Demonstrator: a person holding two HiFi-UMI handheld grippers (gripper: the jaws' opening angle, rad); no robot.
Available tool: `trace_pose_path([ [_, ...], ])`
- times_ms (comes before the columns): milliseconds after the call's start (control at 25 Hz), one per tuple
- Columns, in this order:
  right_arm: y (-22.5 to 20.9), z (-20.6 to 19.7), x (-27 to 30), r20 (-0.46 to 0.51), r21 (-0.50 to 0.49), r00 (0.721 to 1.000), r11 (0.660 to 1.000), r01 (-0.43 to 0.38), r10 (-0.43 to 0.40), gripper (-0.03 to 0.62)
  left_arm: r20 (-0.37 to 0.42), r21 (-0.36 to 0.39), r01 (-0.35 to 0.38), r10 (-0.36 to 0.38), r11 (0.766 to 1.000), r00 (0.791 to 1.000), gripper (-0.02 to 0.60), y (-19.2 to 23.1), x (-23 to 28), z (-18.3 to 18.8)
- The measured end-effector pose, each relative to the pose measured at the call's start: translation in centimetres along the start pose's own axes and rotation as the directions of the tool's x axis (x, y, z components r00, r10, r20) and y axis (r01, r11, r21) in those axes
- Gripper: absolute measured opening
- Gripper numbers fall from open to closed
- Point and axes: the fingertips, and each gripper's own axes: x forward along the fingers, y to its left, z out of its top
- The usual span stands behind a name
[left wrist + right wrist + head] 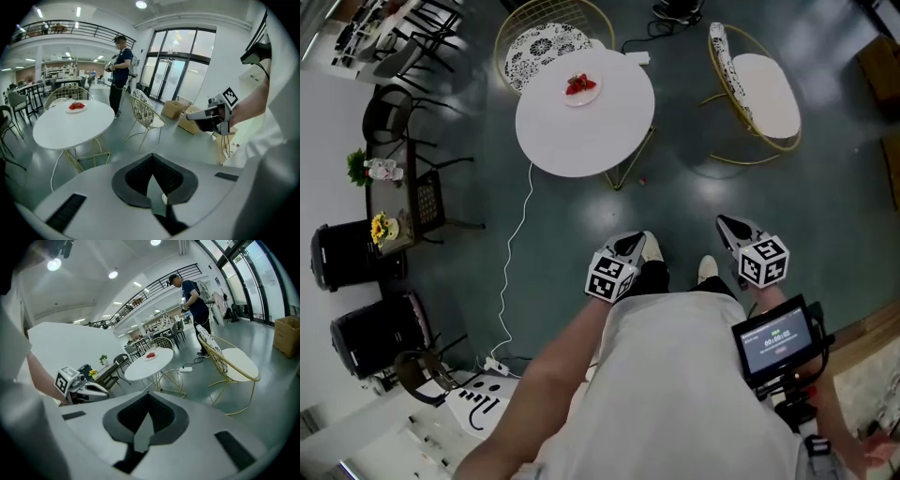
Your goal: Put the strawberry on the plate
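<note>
Both grippers are held low, close in front of the person's body. The left gripper (626, 249) is closed: its own view shows the dark pads meeting in one seam, with nothing between them. Same story for the right gripper (731, 227), jaws together and empty. The two sit side by side, apart, each marker cube turned up toward the head camera. A small lit screen (774, 341) rides just behind the right gripper.

Well ahead of both grippers stands the round white surface (600, 136). And there's the strawberry (579, 83), red, lying on the plate (582, 96). The plate sits toward the edge of the surface farthest from the grippers. Bare floor (675, 202) lies between grippers and surface, so both are well apart from the fruit.

In the left gripper view, the surface is ahead and off to the left, and the right gripper shows out to the right. In the right gripper view, the surface is almost straight ahead, and the left gripper shows low on the left.

Ahead of the right gripper, beside the surface, stands a wire chair (761, 94) with a pale seat. A second chair with a patterned cushion (546, 42) stands beyond the surface. A white cable (514, 248) trails over the floor ahead and to the left of the left gripper. Another person (121, 70) stands past the surface, far from both grippers.
</note>
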Motion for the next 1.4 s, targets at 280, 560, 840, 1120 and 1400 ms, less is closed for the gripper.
trace_pose_path([
  [280, -1.7, -2.1, 0.1, -0.028, 0.04, 0.998, 0.998, 0.055, -0.054, 0.005, -0.11, 0.064, 0.09, -0.083, 0.994, 0.99, 0.005, 0.9, 3.7, 0.1],
  [560, -5.2, -8.9, -2.0, -0.086, 0.015, 0.992, 0.995, 0.098, -0.096, 0.005, -0.197, 0.135, 0.148, -0.12, 0.98, 0.973, 0.005, -1.4, 7.7, -4.0],
  [840, -14.3, -15.1, 3.7, -0.08, -0.007, 0.987, 0.99, 0.142, -0.142, 0.005, -0.213, 0.126, 0.113, -0.084, 0.986, 0.973, 0.005, 2.9, 18.4, -9.9],
  [1120, -16.4, -15.9, 11.1, -0.036, -0.174, 0.998, 0.984, 0.043, -0.051, 0.005, -0.218, 0.235, 0.093, -0.041, 0.967, 0.975, 0.005, 8.5, 26.2, -14.1],
  [1400, -17.9, -15.1, 19.7, 0.068, -0.196, 0.997, 0.98, -0.031, 0.045, 0.005, -0.178, 0.184, 0.043, -0.009, 0.982, 0.984, 0.005, 14.7, 33.9, -16.7],
])
